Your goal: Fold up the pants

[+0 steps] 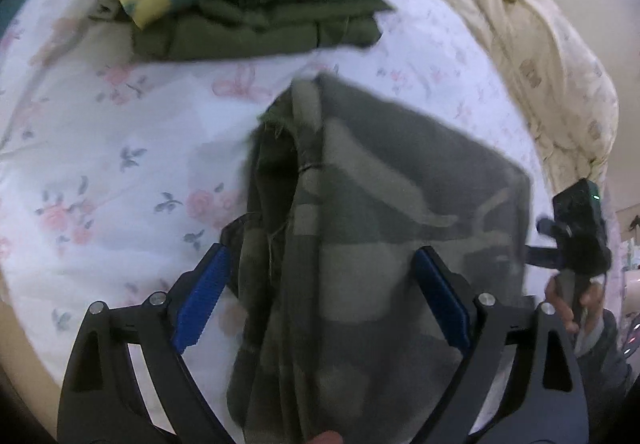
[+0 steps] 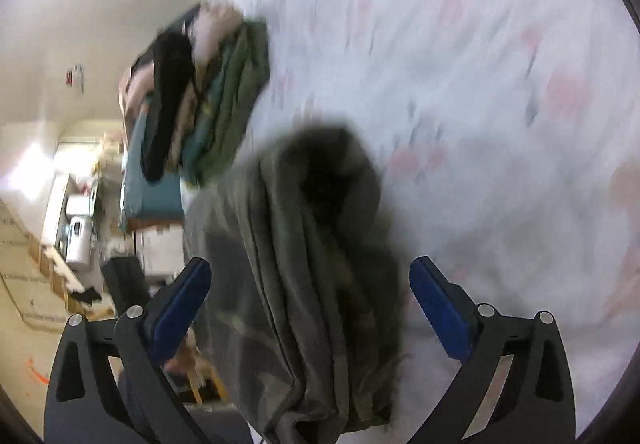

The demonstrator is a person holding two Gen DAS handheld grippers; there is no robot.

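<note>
pants (image 1: 360, 244): camouflage green, bunched in layered folds, seen in the centre and lower half of both frames, above the floral bed sheet (image 1: 120, 163).
step: a fold is judged to be under way, or the bundle is being carried; which cannot be told.
next move: the bundle would need laying flat on the bed and smoothing, or setting by the stack.
left gripper (image 1: 320, 296): blue fingers (image 1: 202, 300) spread wide; cloth lies between them, no pinch is seen.
right gripper (image 2: 310, 300): fingers (image 2: 440, 308) likewise spread, cloth between; firm contact cannot be told.
folded stack (image 1: 248, 11): upper centre of the left frame, apart from the pants.
duvet (image 1: 540, 63): cream, upper right.
</note>
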